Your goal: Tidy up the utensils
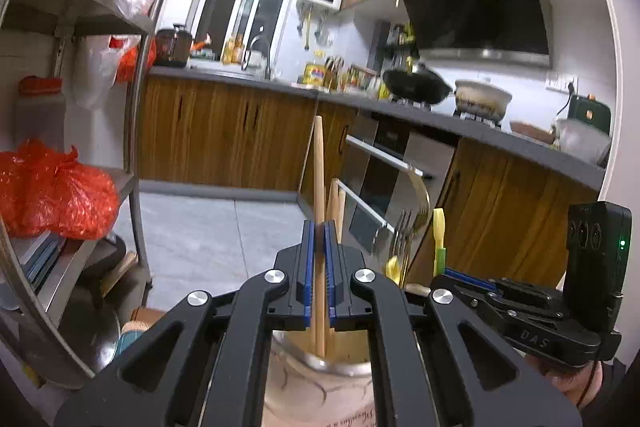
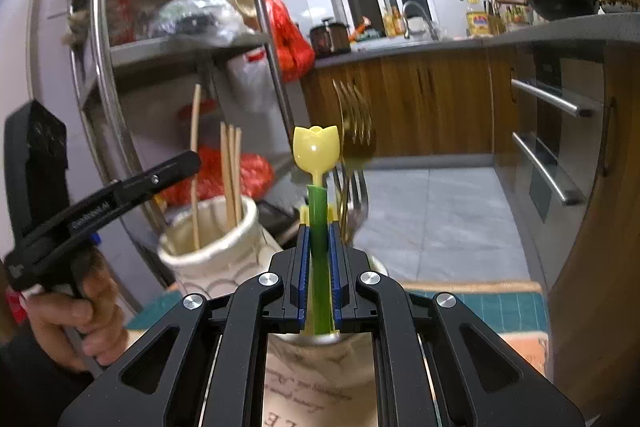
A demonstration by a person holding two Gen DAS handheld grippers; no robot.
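Observation:
In the left wrist view my left gripper [image 1: 319, 227] is shut on a wooden chopstick [image 1: 319, 167] that stands upright, its lower end inside a cream holder [image 1: 320, 395]. More chopsticks [image 1: 334, 203] lean in that holder. From the right wrist view the same holder [image 2: 216, 247] stands at the left, with the left gripper [image 2: 192, 161] above it in a hand [image 2: 80, 315]. My right gripper [image 2: 319, 227] is shut on the green stem of a yellow tulip-shaped utensil [image 2: 317, 147] over a second cream holder [image 2: 320, 379]. Several forks [image 2: 354, 131] stand just behind it, blurred.
A metal rack [image 2: 100, 67] with red bags [image 1: 56, 195] stands at the left. Wooden cabinets and an oven [image 1: 392, 163] run under a grey counter [image 1: 500, 135] with a wok and a pot. A teal mat [image 2: 500, 307] lies under the holders; grey floor tiles lie beyond.

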